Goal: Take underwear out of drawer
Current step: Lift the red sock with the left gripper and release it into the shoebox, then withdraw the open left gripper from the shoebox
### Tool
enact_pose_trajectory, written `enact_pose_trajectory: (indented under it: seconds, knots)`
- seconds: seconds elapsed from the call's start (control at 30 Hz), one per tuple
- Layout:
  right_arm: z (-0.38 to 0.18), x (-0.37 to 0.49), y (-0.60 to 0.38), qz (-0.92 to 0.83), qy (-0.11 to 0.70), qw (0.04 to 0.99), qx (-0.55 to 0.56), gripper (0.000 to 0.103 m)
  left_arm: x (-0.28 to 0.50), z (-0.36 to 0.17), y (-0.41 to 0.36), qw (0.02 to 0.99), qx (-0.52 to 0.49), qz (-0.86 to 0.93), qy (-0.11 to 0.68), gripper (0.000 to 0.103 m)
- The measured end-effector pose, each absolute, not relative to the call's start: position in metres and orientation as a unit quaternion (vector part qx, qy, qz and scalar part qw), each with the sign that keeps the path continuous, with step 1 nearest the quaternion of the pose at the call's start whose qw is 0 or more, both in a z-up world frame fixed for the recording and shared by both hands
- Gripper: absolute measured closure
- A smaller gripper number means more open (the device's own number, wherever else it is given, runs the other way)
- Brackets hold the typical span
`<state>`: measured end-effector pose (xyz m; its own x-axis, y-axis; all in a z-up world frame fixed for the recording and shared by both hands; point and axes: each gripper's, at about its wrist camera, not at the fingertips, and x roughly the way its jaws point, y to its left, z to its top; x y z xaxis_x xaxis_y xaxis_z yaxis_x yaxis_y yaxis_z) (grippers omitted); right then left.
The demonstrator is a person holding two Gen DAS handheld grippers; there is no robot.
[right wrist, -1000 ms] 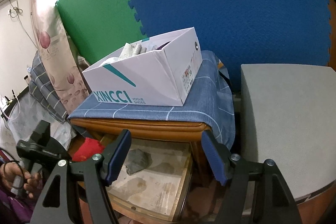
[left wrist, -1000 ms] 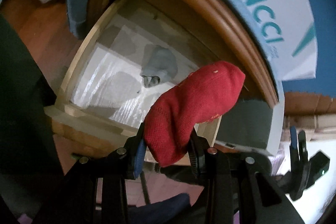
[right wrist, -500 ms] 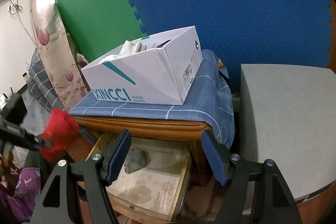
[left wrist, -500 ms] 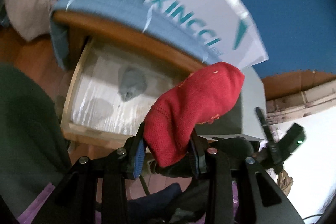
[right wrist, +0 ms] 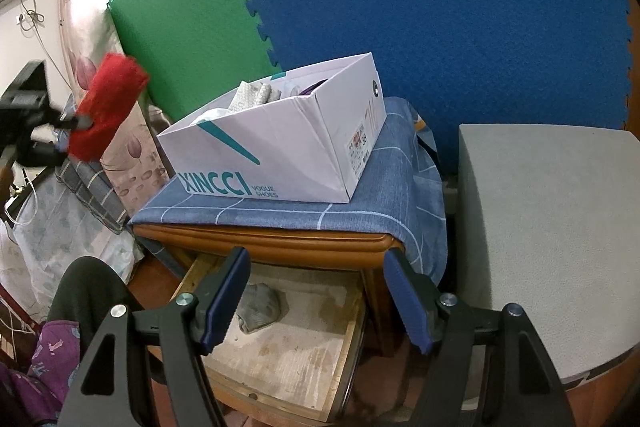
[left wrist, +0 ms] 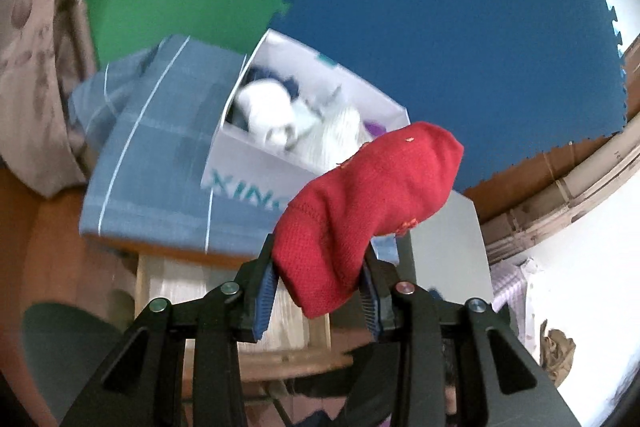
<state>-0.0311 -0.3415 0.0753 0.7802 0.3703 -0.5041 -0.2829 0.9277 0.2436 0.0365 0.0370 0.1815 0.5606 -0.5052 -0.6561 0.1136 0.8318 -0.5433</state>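
Here red underwear point(left wrist: 368, 211) sits clamped between left gripper point(left wrist: 318, 291) jaws.

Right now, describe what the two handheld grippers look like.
Both match: the left gripper and right gripper have black angular frames with silver screw heads, and two fingers faced with ribbed blue pads. No cables or markings show on them.

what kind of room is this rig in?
Most likely a bedroom at home: a wooden nightstand with its drawer pulled open, a shoebox of folded clothes on its cloth-covered top, and what looks like bedding beside it. Foam mats line the wall.
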Motion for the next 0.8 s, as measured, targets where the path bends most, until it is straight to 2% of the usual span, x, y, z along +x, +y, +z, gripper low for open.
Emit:
enact_pose_trajectory:
  seconds: [0.3, 0.4, 0.57, 0.8]
  knots:
    - [0.077, -0.033, -0.342, 0.175, 0.282, 0.940, 0.078, 0.032, 0.117, 0.200, 0.027, 0.876, -0.202, -0.147, 0.412, 0.069]
    - [0.077, -0.033, -0.342, 0.175, 0.281, 0.940, 0.079, 0.032, 0.143, 0.203, 0.022, 0.881, -0.200, -0.135, 0.407, 0.075]
    - [0.077, -0.034, -0.342, 0.177, 0.281, 0.940, 0.079, 0.032, 0.183, 0.200, 0.012, 0.887, -0.188, -0.114, 0.406, 0.075]
    - [0.077, -0.035, -0.345, 0.178, 0.280, 0.939, 0.086, 0.032, 0.184, 0.191, 0.011, 0.889, -0.195, -0.122, 0.396, 0.075]
